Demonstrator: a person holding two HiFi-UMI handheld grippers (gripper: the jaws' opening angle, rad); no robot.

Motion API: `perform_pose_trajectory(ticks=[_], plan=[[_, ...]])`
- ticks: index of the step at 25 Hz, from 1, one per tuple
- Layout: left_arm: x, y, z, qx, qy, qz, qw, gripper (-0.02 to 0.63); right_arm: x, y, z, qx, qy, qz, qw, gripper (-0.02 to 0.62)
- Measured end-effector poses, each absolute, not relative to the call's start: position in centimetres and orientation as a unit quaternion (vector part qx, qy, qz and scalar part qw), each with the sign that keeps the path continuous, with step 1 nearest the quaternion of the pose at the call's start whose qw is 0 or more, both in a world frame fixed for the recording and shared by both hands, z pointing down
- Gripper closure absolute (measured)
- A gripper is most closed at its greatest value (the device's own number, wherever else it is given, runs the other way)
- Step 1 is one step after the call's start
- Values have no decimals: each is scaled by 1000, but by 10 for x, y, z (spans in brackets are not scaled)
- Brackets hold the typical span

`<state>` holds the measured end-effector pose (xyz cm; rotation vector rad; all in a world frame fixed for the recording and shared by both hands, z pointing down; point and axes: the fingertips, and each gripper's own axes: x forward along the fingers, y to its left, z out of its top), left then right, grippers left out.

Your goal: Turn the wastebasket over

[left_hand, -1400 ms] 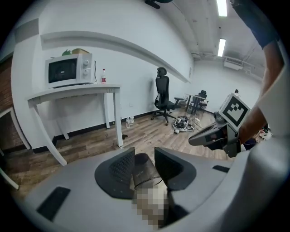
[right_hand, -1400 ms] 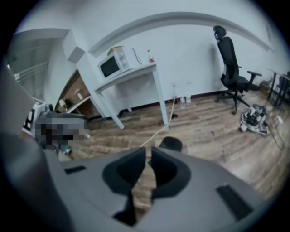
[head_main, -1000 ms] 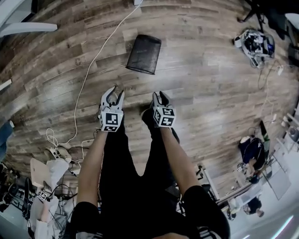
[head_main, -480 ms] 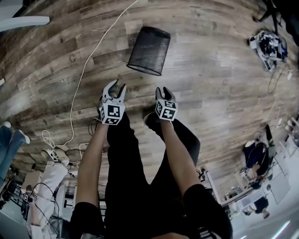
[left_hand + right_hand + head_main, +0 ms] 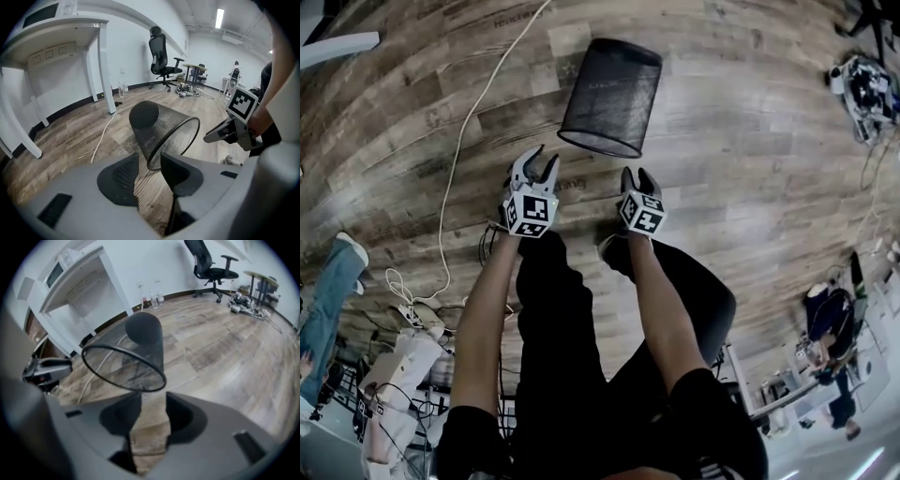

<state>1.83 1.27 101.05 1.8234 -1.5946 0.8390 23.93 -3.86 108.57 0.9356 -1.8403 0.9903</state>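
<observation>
Wood-plank floor [image 5: 750, 141] all round, with a white cable [image 5: 455, 159] snaking down the left side of the head view. The wastebasket [image 5: 614, 84], black mesh, is lying on its side on the floor at the upper middle of the frame, open mouth turned down-frame toward both tools, base pointing away. The left tool [image 5: 539, 159] sits just below the rim's left edge, near it but not touching, jaws spread, nothing gripped. The right tool [image 5: 636, 176] is a bit lower and to the right; its jaws have just been opening wider, with only bare floor between them. An office chair [image 5: 161, 58] stands far back in the left tool's view.
</observation>
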Motion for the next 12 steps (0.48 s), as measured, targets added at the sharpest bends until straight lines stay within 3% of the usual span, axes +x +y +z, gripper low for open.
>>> perform_pose_trajectory(ticks=[12], plan=[[16,4,1081,693,-568,341,284,414,212,-60,1147,359,-762,390,373,422]])
